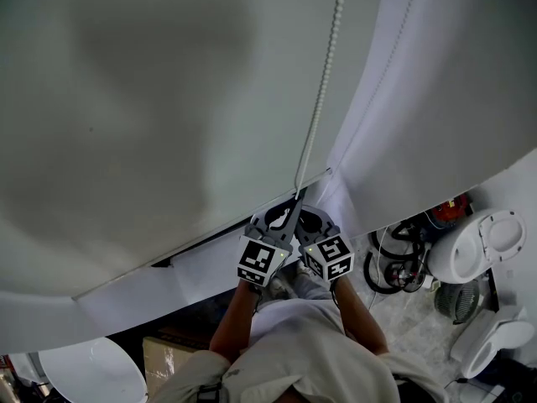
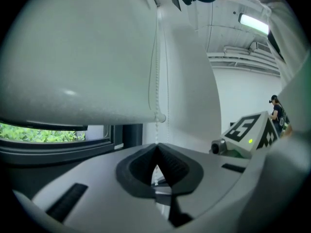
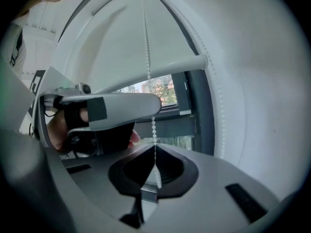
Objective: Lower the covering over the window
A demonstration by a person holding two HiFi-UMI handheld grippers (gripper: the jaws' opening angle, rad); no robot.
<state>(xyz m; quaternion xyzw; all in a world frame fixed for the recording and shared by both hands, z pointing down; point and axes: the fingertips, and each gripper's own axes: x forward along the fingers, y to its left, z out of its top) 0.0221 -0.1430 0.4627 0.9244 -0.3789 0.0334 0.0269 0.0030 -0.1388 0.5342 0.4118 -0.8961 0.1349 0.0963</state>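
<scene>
A white roller blind covers most of the window, and its bottom bar hangs above a strip of bare glass. A white bead chain runs down beside it to both grippers. My left gripper is shut on the chain, with the beads pinched between its dark pads. Just below it on the same strand, my right gripper is also shut on the chain. The left gripper shows directly above the right gripper's jaws in the right gripper view.
A second strand of the chain hangs free beside the held one. A dark window frame and sill lie ahead. A white curtain or wall panel is to the right. White fans and cables stand on the floor at the right.
</scene>
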